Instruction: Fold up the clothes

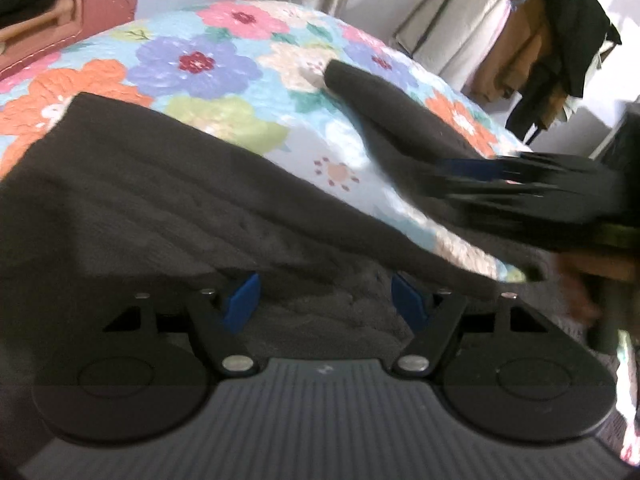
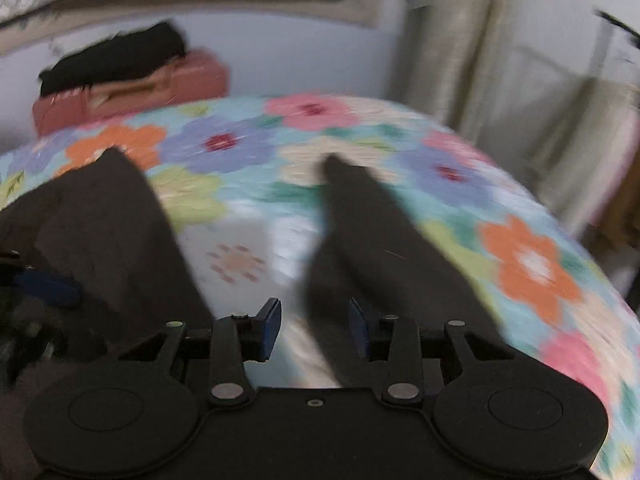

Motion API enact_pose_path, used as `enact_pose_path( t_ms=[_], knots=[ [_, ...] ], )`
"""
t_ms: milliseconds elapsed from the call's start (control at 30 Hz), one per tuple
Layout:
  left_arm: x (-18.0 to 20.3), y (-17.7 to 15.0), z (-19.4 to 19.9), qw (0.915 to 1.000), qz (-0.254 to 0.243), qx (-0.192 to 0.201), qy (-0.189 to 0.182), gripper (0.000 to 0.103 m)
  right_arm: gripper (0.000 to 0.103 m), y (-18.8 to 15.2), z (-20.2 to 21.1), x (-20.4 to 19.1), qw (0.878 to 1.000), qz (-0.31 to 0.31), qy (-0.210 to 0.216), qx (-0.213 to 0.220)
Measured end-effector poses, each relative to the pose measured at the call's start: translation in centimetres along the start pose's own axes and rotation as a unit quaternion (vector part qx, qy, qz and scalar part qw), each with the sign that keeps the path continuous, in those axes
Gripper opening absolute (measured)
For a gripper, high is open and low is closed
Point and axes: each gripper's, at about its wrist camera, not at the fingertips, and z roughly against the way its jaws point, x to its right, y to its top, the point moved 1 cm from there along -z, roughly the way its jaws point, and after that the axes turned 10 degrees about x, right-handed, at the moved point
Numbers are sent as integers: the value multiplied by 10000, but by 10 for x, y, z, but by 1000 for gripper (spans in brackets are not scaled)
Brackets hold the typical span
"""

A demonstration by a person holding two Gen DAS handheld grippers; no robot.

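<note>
Dark brown trousers (image 1: 168,200) lie on a floral quilt (image 1: 224,80), two legs spread apart toward the far side. My left gripper (image 1: 326,300) is open, low over the waist part of the fabric, with cloth between its blue pads. My right gripper (image 2: 314,326) is open over the near end of the right trouser leg (image 2: 372,232); the view is blurred by motion. The right gripper also shows blurred at the right edge of the left wrist view (image 1: 532,188). The left leg (image 2: 108,216) runs up the left side.
A pink cushion (image 2: 132,92) with a black garment (image 2: 116,60) on it sits at the bed's far end. Curtains (image 2: 452,40) hang behind. A rack with hanging clothes (image 1: 560,48) stands at the right. The quilt's edge drops off on the right.
</note>
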Motion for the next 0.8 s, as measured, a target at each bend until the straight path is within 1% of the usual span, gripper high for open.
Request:
enact_pose_path(
  t_ms=[67,133,167,267,300,333,367,400,433,467,500,533,567,633,667,700,733,767,800],
  knots=[
    [-8,4,6,10000,80,52,15,72,42,9,-34,-16,9992,290,-240,-121],
    [-18,8,10,9998,153,99,87,72,42,9,-65,-16,9968,400,-550,-416],
    [-23,9,11,9996,210,134,125,72,42,9,-78,-13,9954,394,-698,-531],
    [-40,13,14,9986,434,208,217,72,42,7,-96,8,9922,130,-1083,-609],
    [-44,14,14,9983,499,207,229,72,31,8,-96,19,9924,-159,-1071,-581],
    [-47,14,13,9981,542,199,222,72,10,9,-96,30,9920,-496,-1019,-562],
    [-49,14,13,9979,577,197,220,72,9,11,-95,41,9903,-833,-967,-541],
    [-50,15,12,9976,617,199,228,72,9,12,-90,54,9869,-1292,-861,-434],
    [-52,15,12,9974,652,205,231,72,9,11,-80,70,9767,-2049,-628,-113],
    [-52,16,12,9972,677,232,218,72,9,7,-69,86,9541,-2959,-324,329],
    [-52,16,13,9970,702,279,192,72,10,1,-57,102,9194,-3845,72,825],
    [-52,17,14,9967,728,325,166,72,11,-10,-46,115,8699,-4693,598,1398],
    [-51,17,15,9964,752,367,139,72,11,-17,-39,123,8327,-5175,973,1711],
    [-50,18,16,9962,754,410,110,72,12,-19,-42,123,8295,-5198,1281,1592],
    [-49,18,16,9964,733,410,115,72,14,-18,-46,121,8366,-5115,1351,1421],
    [-48,17,16,9968,685,372,149,72,21,-15,-51,116,8526,-4949,1261,1104],
    [-47,16,15,9972,642,331,185,72,31,-15,-54,112,8618,-4877,1126,826],
    [-46,16,14,9975,611,286,225,72,37,-16,-56,107,8674,-4825,1032,641],
    [-45,15,14,9976,591,244,249,72,44,-18,-53,104,8682,-4818,1006,634]
  ],
)
